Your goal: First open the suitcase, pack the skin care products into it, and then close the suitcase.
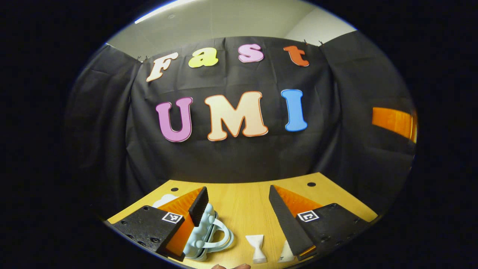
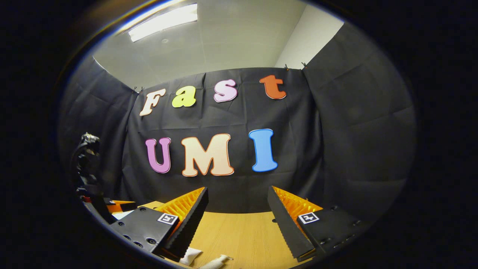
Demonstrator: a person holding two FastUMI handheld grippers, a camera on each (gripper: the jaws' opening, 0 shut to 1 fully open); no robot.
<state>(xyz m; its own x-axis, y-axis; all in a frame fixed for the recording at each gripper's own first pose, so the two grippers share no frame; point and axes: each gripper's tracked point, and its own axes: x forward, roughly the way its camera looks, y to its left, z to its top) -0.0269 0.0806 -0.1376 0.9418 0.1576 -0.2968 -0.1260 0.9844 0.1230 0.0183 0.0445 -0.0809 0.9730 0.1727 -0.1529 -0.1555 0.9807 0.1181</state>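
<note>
At the bottom of the left gripper view the left gripper [image 1: 237, 216] gapes open, the small pale-blue hard-shell suitcase [image 1: 203, 235] at lower left beside its finger, probably light and stiff, best taken by its looped handle [image 1: 224, 233].

Left tool [image 1: 238, 209] jaws apart; right tool [image 2: 237, 211] likewise, unloaded.

Ridged wedge fingers [image 1: 287, 220] on screwed mounts with square markers [image 1: 308, 215]
</note>
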